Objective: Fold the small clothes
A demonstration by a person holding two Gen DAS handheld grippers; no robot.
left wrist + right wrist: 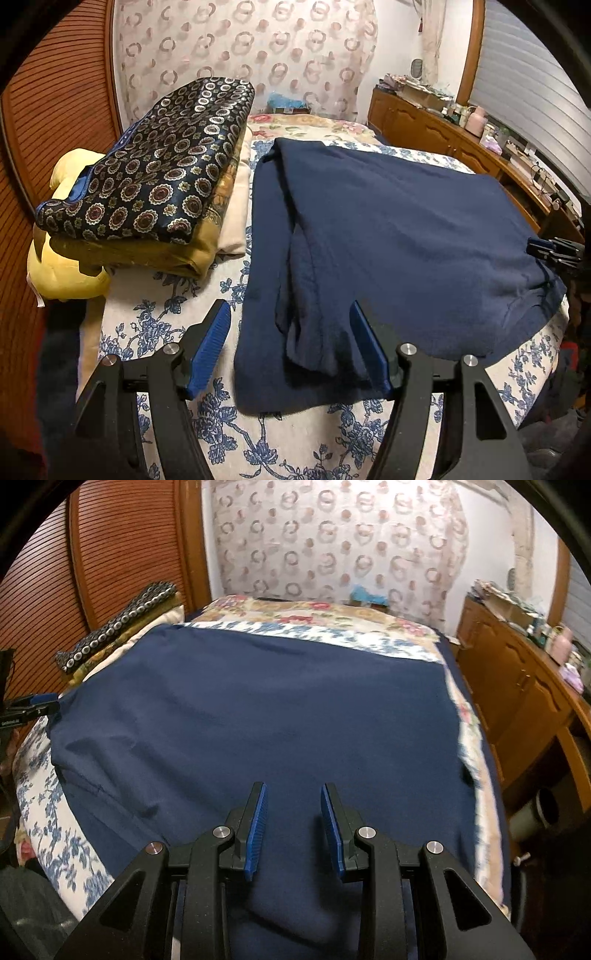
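A navy blue garment (388, 236) lies spread on the bed's floral sheet (155, 317), its left side folded over into a long flap. My left gripper (290, 314) is open, its jaws straddling the garment's near left edge just above the cloth. In the right wrist view the same garment (258, 709) fills the bed. My right gripper (293, 794) is open and empty above its near edge. The right gripper's tip shows at the garment's right corner (554, 253) in the left wrist view; the left gripper's tip shows at its left corner (40, 703) in the right wrist view.
A stack of folded cloths with a dark patterned one on top (155, 166) sits on the bed's left, over a yellow cushion (62, 269). A wooden slatted door (122, 554) is left. A cluttered wooden cabinet (443, 125) runs along the right.
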